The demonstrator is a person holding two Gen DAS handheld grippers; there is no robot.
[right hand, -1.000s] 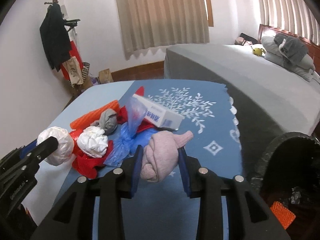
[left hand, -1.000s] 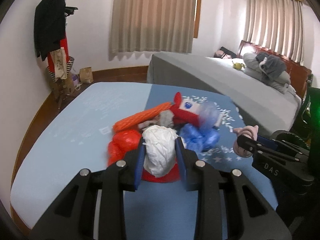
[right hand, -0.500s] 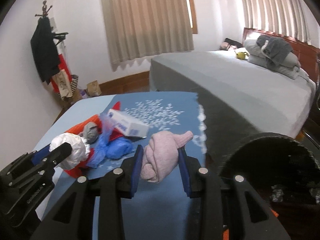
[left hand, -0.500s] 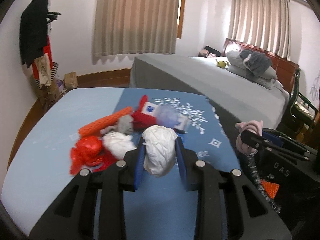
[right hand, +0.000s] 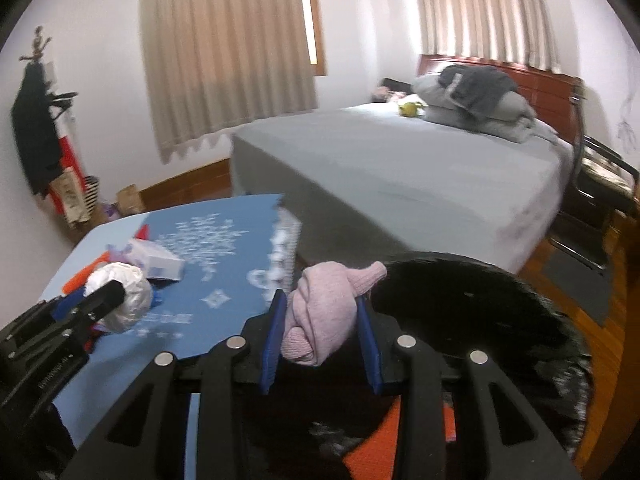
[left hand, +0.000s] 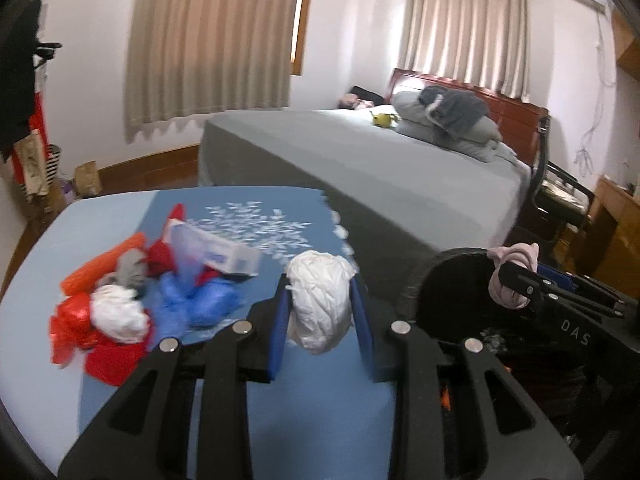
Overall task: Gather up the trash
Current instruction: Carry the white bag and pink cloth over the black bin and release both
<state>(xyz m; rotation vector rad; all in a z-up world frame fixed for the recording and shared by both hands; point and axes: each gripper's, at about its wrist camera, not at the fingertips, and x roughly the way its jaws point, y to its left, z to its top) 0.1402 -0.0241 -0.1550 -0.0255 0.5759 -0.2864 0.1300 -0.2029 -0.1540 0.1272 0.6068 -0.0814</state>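
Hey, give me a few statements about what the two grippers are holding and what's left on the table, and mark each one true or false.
1. The left gripper is clamped on a white crumpled bag. True.
2. The right gripper is empty. False: it is shut on a pink knotted cloth.
3. The pink knotted cloth is right at the near rim of the black-lined bin. True.
4. Nothing is left on the blue table. False: a red bag, a blue bag, an orange roll and a small white box lie there.
5. The bed is covered in red. False: its cover is grey.
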